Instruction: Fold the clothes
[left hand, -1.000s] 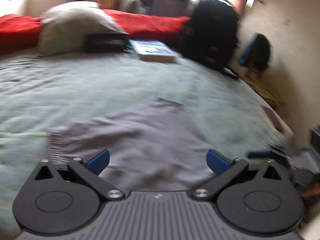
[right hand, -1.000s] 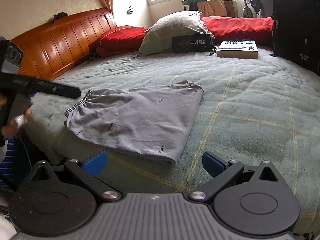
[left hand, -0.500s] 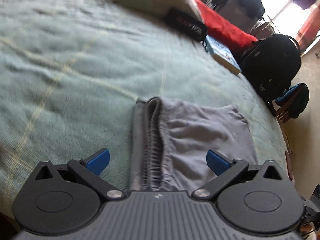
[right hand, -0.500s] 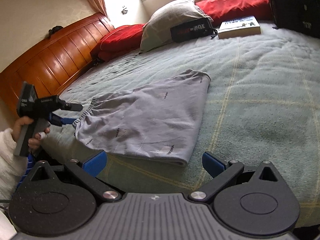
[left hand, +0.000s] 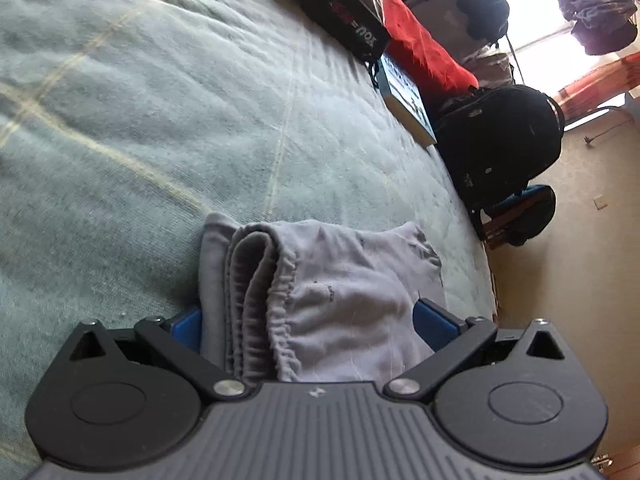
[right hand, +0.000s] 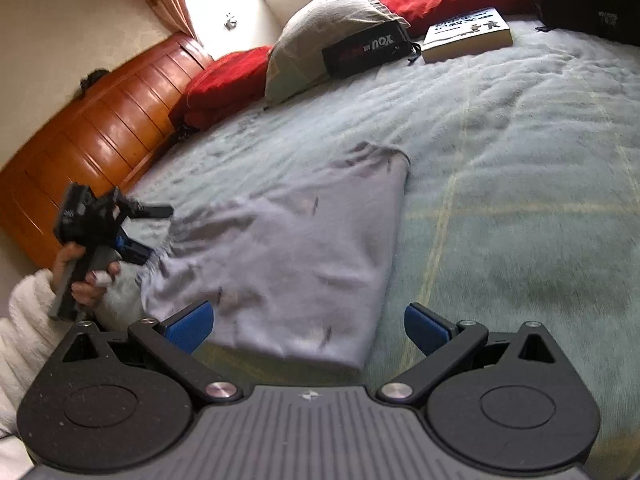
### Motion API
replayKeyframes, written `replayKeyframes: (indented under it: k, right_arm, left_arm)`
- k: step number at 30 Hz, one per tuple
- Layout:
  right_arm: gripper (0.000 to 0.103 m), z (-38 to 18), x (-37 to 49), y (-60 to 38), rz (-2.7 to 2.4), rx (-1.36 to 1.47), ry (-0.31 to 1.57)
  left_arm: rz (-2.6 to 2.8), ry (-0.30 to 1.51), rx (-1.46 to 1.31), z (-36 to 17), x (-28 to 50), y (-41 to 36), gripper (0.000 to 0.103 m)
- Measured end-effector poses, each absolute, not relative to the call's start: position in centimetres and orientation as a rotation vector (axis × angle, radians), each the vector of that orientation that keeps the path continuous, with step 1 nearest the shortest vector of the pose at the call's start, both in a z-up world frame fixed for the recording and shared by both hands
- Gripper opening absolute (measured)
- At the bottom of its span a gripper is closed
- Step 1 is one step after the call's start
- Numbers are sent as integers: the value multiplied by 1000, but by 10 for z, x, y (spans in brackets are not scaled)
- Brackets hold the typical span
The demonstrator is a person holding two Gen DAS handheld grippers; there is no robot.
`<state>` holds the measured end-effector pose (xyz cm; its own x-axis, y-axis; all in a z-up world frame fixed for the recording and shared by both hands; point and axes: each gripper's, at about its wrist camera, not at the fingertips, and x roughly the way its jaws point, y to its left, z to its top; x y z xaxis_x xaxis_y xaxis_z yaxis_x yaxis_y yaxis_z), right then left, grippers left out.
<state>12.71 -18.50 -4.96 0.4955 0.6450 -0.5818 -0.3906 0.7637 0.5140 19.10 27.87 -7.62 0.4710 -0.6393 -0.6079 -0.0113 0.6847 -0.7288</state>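
grey shorts [right hand: 288, 264] on bed [right hand: 520, 160], left tool [left hand: 308, 320] wide – straddling waistband

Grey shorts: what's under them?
The grey shorts lie flat on the green blanket, which shows all around them. Whether anything else lies beneath is hidden by the cloth.

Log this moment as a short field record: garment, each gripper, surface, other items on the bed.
garment: grey shorts, lying flat on the bed, elastic waistband toward the left gripper
left gripper: open, fingers either side of the waistband end, not closed on it
right gripper: open, low over the near folded edge of the shorts
surface: green blanket with pale yellow lines
other items: book, black pouch, grey pillow, red pillows, black backpack
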Motion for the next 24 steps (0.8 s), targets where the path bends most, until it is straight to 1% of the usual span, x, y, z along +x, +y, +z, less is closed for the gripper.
replayKeyframes:
  k: [3,8,13,20,24]
  right_arm:
    - [103,-51,150,-189,664,406,859]
    - [103,-68,184,-204,596,573,983]
    - [103,-84,209,-215,683,786,1036]
    - [103,-91,251,-188,727,789,1027]
    - [103,-91,258,-176,737,747,1029]
  left_arm:
    - [-453,1047,-740,-76,185,281,102]
    - [-481,1079,-766,-77,168,288,102]
    - [-509,1095,-795,-83,179,290,102]
    - [-521,1102,-786,-84,209,277,102]
    - [-525,1090,-782,-83,200,278,102]
